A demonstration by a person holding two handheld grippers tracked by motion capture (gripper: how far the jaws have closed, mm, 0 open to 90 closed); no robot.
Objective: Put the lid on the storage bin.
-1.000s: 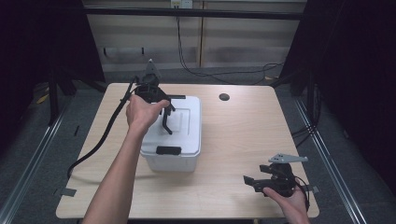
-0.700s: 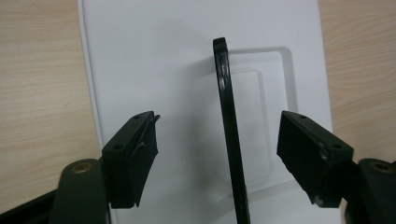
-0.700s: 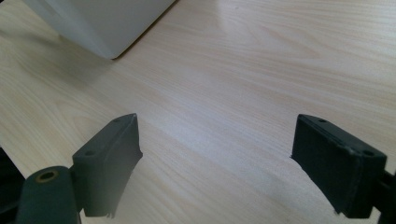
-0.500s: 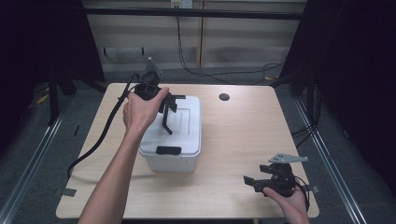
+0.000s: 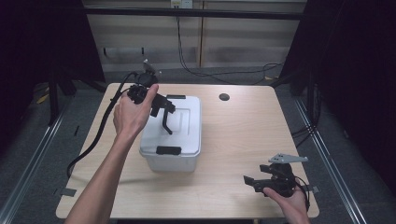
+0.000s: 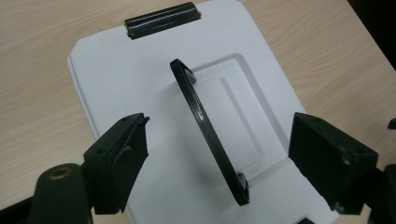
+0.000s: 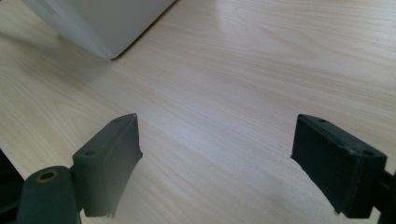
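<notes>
A white lidded box (image 5: 180, 140) stands on the table, left of centre. Its black lid handle (image 5: 166, 125) is raised on edge. My left gripper (image 5: 162, 108) hovers over the far left part of the lid; its jaws have just been opening. In the left gripper view the gripper (image 6: 218, 128) is open, and the handle (image 6: 208, 135) rises between the jaws without touching either. A black latch (image 6: 162, 19) closes the lid's end. My right gripper (image 5: 251, 182) rests low at the table's front right, open (image 7: 215, 135) over bare wood, with the box corner (image 7: 102, 23) beyond.
A small dark round hole (image 5: 224, 97) sits in the tabletop behind the box. The left gripper's black cable (image 5: 93, 140) trails off the table's left edge. Bare wood (image 5: 243, 135) stretches between the box and the right gripper.
The left gripper has opened off the lid handle and drawn slightly up and to the left. The handle stays raised. The right gripper has not moved.
</notes>
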